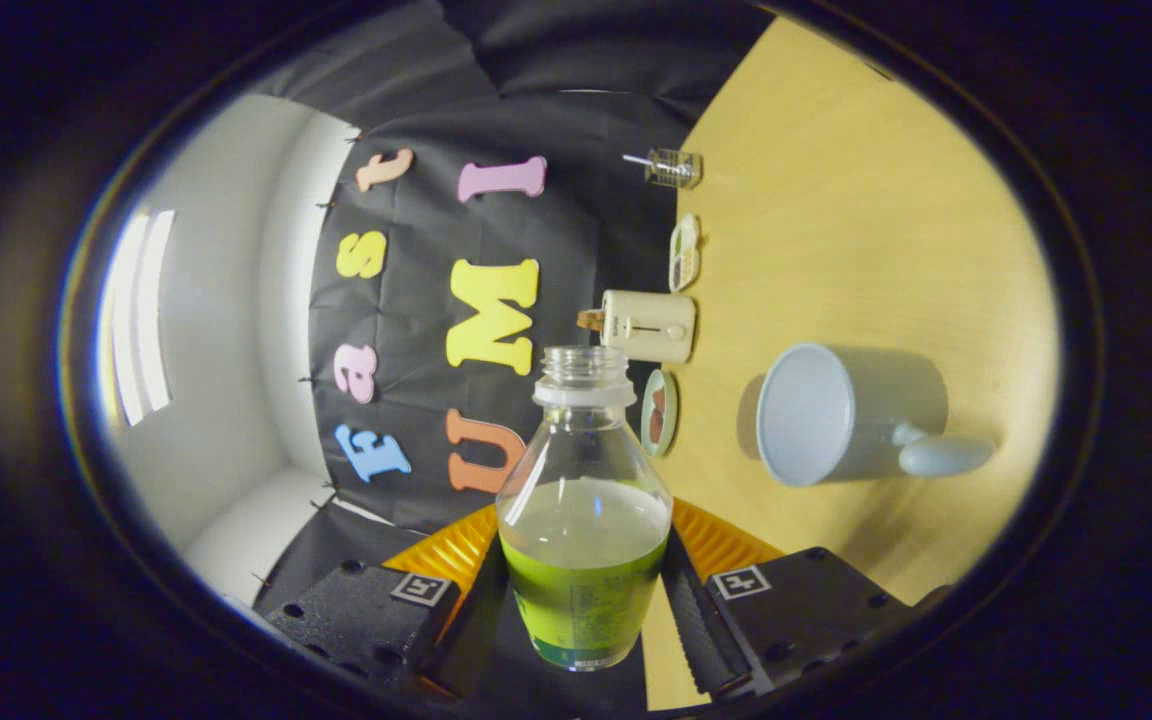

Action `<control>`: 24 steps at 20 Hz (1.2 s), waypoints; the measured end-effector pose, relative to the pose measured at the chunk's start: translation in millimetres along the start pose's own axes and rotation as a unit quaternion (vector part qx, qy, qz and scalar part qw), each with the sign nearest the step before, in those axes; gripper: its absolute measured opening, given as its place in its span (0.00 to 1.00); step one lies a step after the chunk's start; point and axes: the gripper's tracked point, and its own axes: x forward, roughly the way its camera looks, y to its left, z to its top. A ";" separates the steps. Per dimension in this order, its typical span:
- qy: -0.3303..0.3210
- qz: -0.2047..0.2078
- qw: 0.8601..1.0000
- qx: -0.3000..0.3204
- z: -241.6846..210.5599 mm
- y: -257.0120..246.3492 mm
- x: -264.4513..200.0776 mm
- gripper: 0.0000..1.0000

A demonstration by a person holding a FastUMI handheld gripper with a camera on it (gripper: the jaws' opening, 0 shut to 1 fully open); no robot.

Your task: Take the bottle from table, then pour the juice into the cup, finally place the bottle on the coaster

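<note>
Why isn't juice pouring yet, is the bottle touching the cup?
Apart. The gripper view shows bare table between the bottle, held between the gripper fingers, and the cup.

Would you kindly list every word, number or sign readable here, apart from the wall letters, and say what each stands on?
None can be read.
Label on the bottle: small print, too blurred to read. The gripper is shut on the bottle.
Toaster: marks on its front, too small to read.
Square markers on the gripper: coded patterns, not words.
Cup: plain, no text.
</note>
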 end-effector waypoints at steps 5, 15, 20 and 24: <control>-0.018 -0.040 0.992 -0.117 15.6 -17.7 2.4 0.80; 0.005 -0.123 0.911 -0.394 5.5 -17.1 10.4 0.81; 0.000 -0.135 0.864 -0.486 -3.9 -7.8 22.7 0.81; 0.004 -0.183 0.814 -0.552 0.9 -15.4 39.1 0.81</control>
